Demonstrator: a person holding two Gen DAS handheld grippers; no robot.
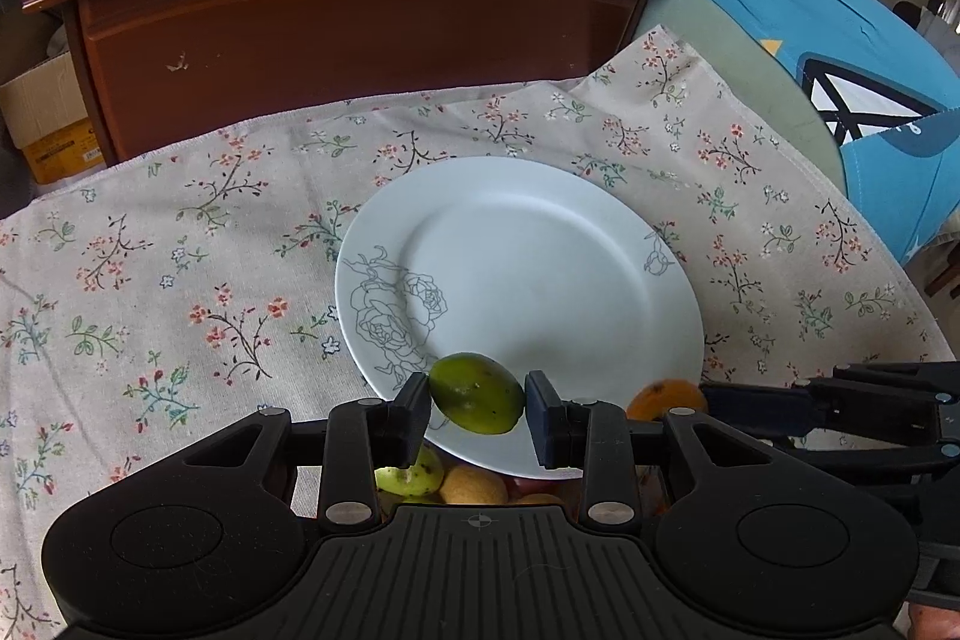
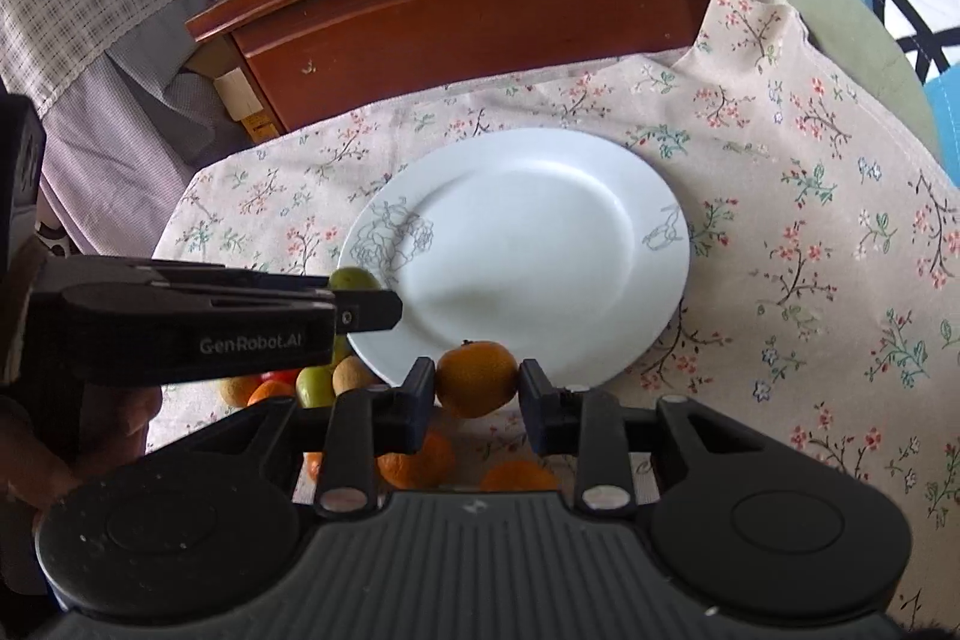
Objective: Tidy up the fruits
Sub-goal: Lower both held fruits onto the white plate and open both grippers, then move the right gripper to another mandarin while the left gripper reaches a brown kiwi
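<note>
The left gripper [image 1: 478, 403] is squeezing a green fruit [image 1: 477, 393] over the plate's [image 1: 540, 244] near rim. The right gripper [image 2: 477, 388] is squeezing an orange [image 2: 477, 379] just before that rim. Only the right view is showing "GenRobot.AI" on the left gripper. The plate's middle is lying bare. More fruits [image 2: 312, 385] are sitting by its near-left edge.

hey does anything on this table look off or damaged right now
Nothing spilled or broken. The plate lies flat and bare on the cloth. The only wear is chipped edging on the wooden cabinet behind. Each gripper holds one fruit.
</note>
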